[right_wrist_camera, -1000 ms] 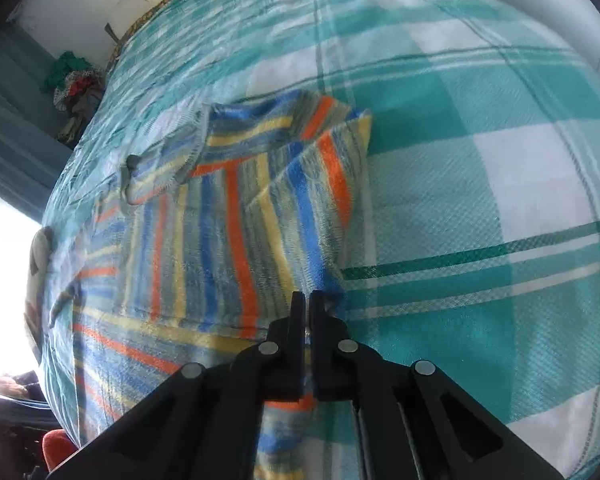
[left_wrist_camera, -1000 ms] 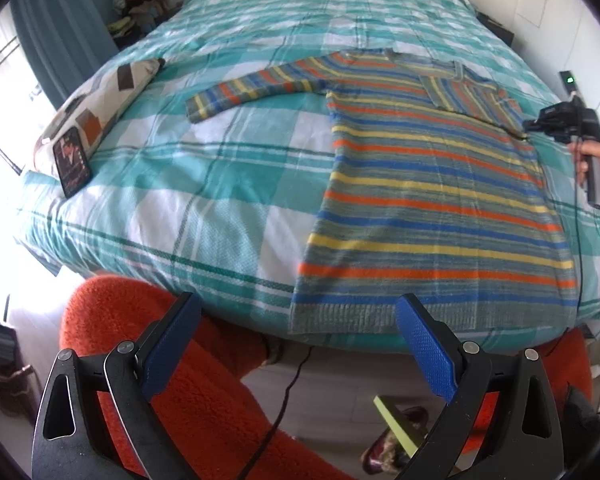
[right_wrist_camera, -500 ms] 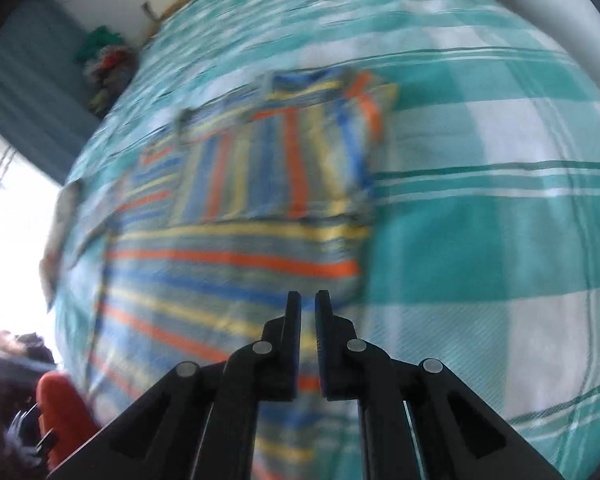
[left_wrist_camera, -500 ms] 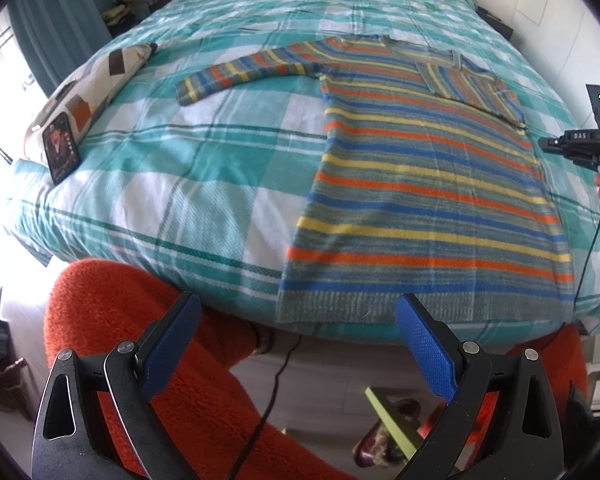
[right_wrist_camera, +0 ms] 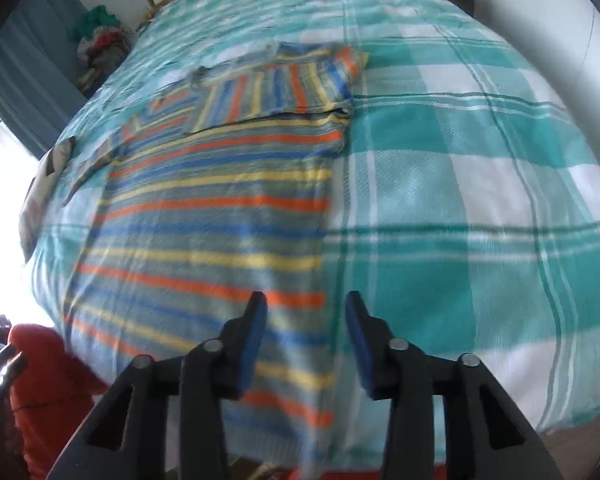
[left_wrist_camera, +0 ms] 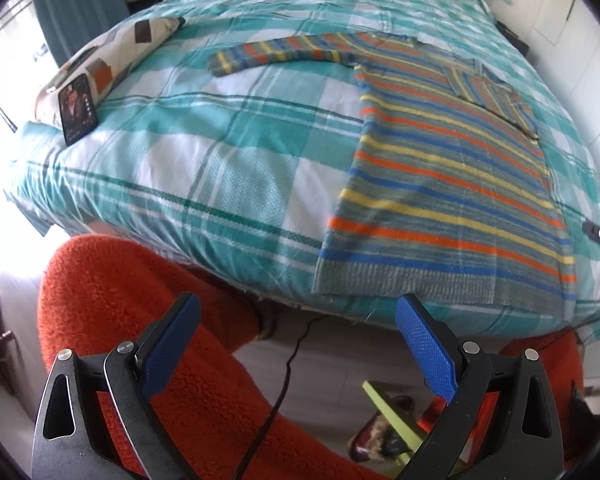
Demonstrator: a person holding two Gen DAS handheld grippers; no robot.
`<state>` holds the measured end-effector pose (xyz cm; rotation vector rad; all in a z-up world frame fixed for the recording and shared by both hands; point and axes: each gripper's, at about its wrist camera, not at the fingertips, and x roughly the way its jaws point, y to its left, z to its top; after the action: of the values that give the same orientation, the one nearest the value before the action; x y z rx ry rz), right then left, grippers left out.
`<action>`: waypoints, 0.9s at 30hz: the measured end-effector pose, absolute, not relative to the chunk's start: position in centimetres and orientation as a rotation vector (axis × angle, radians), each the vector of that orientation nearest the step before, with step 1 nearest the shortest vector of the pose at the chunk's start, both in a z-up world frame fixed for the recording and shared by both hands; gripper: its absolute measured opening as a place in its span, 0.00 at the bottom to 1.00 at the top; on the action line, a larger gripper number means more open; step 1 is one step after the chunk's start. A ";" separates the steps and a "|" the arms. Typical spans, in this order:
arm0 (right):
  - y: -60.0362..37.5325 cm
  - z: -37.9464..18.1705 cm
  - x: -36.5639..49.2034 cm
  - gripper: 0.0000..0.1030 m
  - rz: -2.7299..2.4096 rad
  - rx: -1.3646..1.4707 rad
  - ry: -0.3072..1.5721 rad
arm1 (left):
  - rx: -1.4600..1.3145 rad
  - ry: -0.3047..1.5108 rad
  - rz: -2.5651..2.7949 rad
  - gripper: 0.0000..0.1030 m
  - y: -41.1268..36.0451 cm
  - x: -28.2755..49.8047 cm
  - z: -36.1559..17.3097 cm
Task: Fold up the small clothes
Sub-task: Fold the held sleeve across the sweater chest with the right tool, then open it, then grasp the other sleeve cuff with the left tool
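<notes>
Blue-padded fingers (right_wrist_camera: 256,320) of right gripper (right_wrist_camera: 305,316) opening, empty, tilted down over striped sweater (right_wrist_camera: 204,216), left gripper (left_wrist_camera: 298,344) spread wide, empty, angled down beyond bed (left_wrist_camera: 220,128) edge

The left gripper (left_wrist_camera: 298,348) hangs with its blue pads spread wide and nothing between them, tilted steeply downward. The right gripper (right_wrist_camera: 305,340), tilted down likewise, is opening its jaws, empty.
</notes>
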<state>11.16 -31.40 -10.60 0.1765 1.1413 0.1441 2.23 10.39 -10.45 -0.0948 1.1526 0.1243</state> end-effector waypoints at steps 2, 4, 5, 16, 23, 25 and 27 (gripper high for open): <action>-29.2 -9.9 9.6 0.42 0.139 0.143 1.129 | -0.083 1.134 0.110 0.96 10.0 2.0 -10.1; -27.5 -8.9 8.3 0.44 0.116 0.129 1.112 | -0.067 1.116 0.095 0.96 9.5 2.0 -9.6; -26.6 -8.2 7.5 0.50 0.108 0.133 1.096 | -0.060 1.109 0.086 0.96 9.3 1.9 -9.5; -19.1 0.5 2.3 0.78 -0.043 -0.162 0.845 | -0.017 1.033 -0.015 0.96 6.8 1.6 -7.5; -18.8 2.2 0.2 0.78 -0.097 -0.198 0.807 | -0.012 0.992 -0.061 0.96 5.6 1.2 -6.2; -19.1 2.3 -0.2 0.78 -0.112 -0.197 0.805 | -0.001 0.988 -0.074 0.96 5.2 1.2 -6.0; -19.3 2.4 -0.5 0.78 -0.124 -0.192 0.806 | 0.016 0.990 -0.081 0.96 4.8 1.3 -6.0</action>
<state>-0.46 -19.31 2.37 -0.1918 0.8058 -0.1237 1.31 4.79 -6.02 0.0156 0.9902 -0.0813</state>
